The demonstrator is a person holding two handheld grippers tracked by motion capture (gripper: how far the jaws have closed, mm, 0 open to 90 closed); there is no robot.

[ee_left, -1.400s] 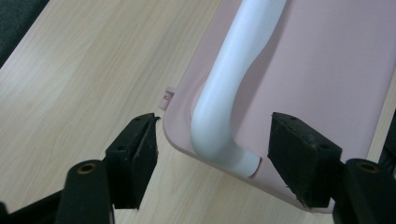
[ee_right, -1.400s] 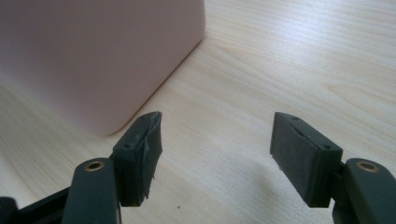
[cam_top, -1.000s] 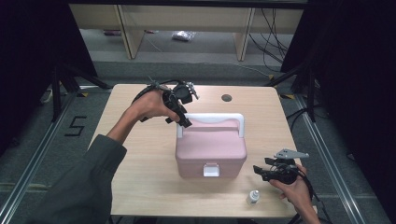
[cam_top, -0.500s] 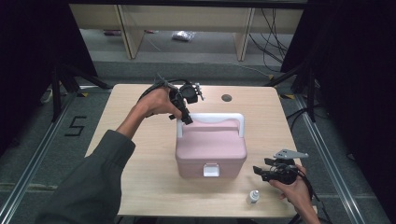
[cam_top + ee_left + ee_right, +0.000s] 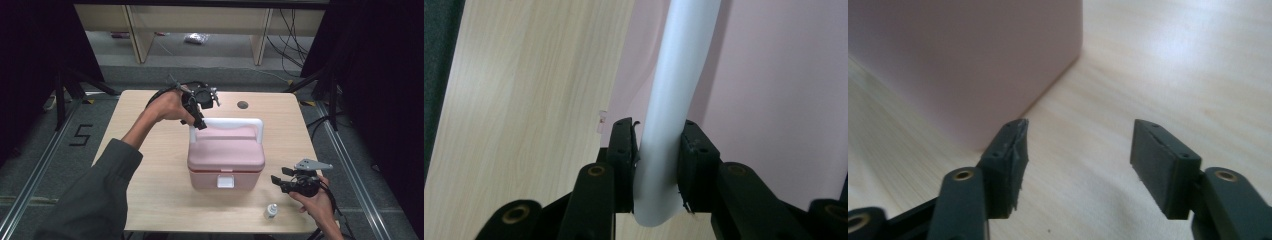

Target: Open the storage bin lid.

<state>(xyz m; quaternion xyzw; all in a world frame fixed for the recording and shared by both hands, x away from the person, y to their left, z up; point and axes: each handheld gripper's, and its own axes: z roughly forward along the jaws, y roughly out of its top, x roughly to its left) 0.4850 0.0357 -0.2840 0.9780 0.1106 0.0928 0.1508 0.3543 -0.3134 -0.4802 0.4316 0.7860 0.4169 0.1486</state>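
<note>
Gripping the white handle [image 5: 674,110] of the pink box [image 5: 226,156] at tabletop [image 5: 150,165] centre, the left gripper [image 5: 199,120] has just closed its jaws on it. Right gripper [image 5: 280,182], at four o'clock, jaws narrowing on nothing. Next, I judge: raise the handle steadily.

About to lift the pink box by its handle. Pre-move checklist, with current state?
1. Left hand-held gripper clamped on white handle: ok, pads press both sides; its jaws have just been closing.
2. Grip centred on handle: not ok, it sits at the left corner.
3. Front latch of pink box shut: cannot tell.
4. Right hand-held gripper clear of the box: ok, open over bare table.
5. Small bottle clear of the box: ok, apart.
</note>
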